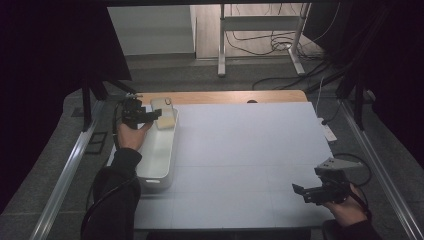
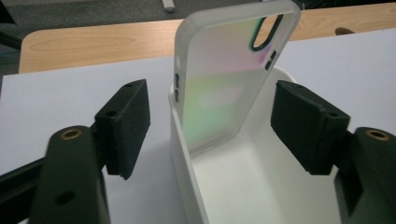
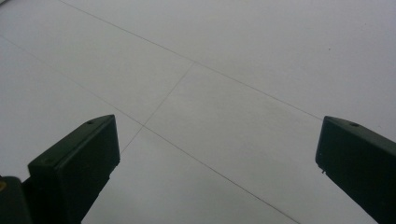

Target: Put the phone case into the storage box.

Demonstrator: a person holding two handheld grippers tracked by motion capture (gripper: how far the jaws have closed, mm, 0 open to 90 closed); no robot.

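A frosted translucent phone case [image 2: 229, 79] leans upright against the far end of a white bin [image 2: 261, 186], its camera cutout at the top. In the high view the case [image 1: 164, 112] stands at the far end of the bin [image 1: 155, 160] on the table's left side. My left gripper [image 2: 212, 126] is open, its jaws on either side of the case without touching it; it shows over the bin's far end [image 1: 150, 116]. My right gripper [image 1: 306, 193] is open and holds nothing, low over the white table near the front right corner [image 3: 219, 154].
The white table top [image 1: 245, 150] has a wooden strip [image 1: 225, 96] along its far edge. Metal rails [image 1: 65, 175] run along both sides. A white power strip [image 1: 327, 131] and cables lie on the floor to the right, and a white stand [image 1: 260, 30] is beyond.
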